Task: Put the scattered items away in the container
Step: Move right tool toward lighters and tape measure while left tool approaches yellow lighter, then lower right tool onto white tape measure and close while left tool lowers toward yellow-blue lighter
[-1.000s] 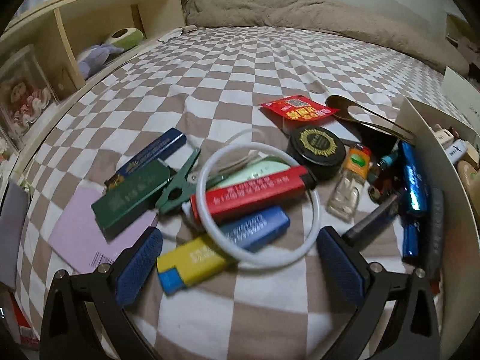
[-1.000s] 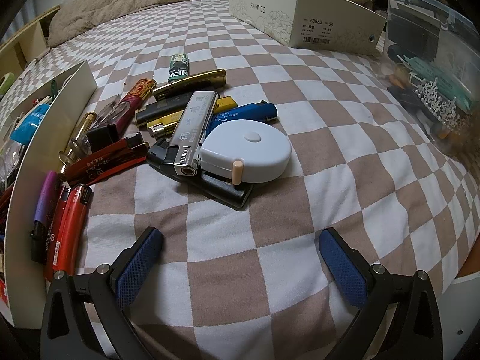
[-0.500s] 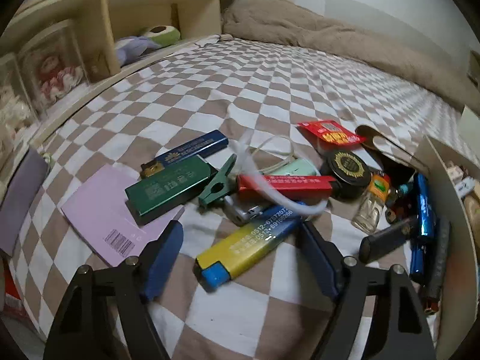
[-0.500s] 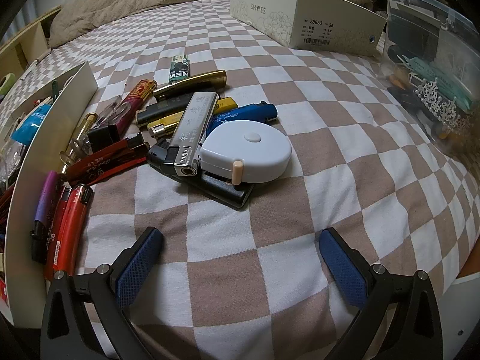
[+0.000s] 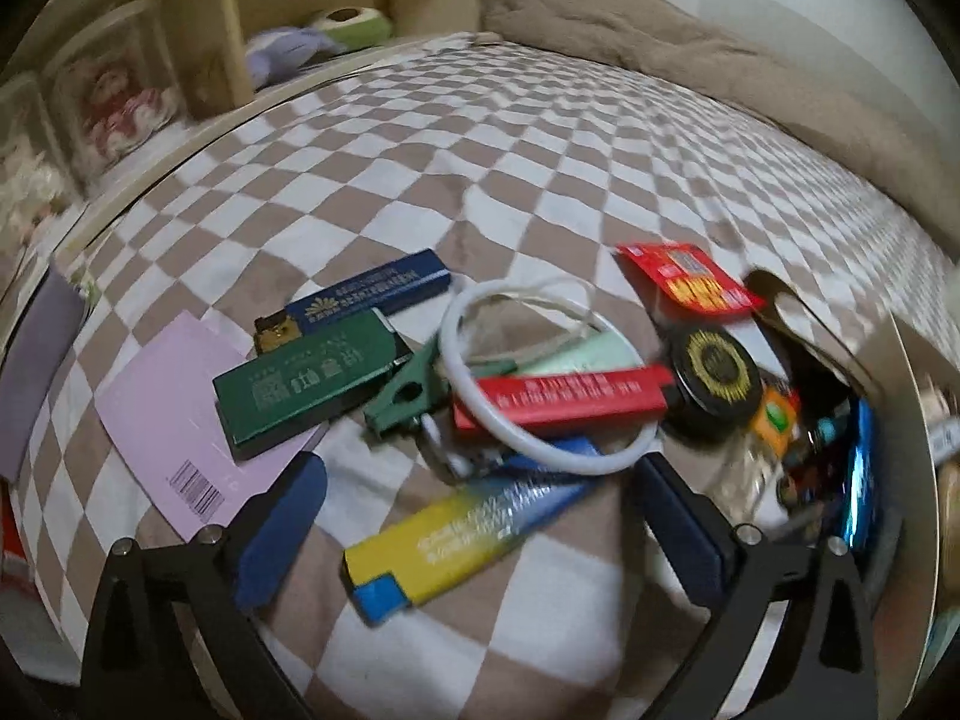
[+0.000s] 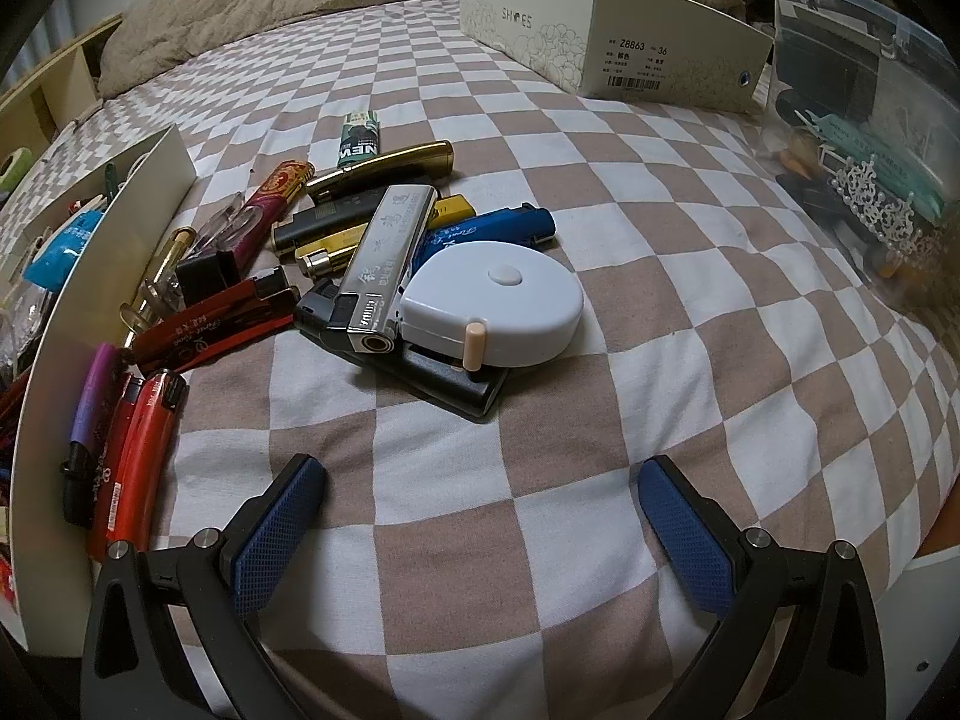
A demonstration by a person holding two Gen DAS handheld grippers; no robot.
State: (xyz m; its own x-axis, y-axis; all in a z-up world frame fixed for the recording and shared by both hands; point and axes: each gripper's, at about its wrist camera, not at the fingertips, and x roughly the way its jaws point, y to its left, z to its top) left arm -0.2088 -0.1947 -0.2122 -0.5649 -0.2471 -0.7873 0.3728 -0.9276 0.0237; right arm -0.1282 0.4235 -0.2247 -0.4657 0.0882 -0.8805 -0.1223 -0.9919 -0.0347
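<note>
Left wrist view: the left gripper (image 5: 477, 531) has just been opening again after a brief close, and its blue pads now stand wide apart with nothing pressed between them. Taking the yellow-and-blue lighter (image 5: 456, 534) as the landmark, it lies on the checked bedspread (image 5: 540, 150) right between and just ahead of the pads, its long axis running from lower left to upper right, slanted across the gap. Just beyond it sit the white ring (image 5: 543, 378) and the red lighter (image 5: 561, 405); the container (image 5: 915, 420) stands to its right, wall edge-on.

Right wrist view: the right gripper (image 6: 480, 528) also stands spread and empty over bare cloth. The white tape measure (image 6: 498, 312) lies well ahead of it, the container (image 6: 72, 294) off to the left. By my reading the left hand is nearer its piece, though a roll of the wrist seems needed to square the pads to the lighter's narrow sides.
</note>
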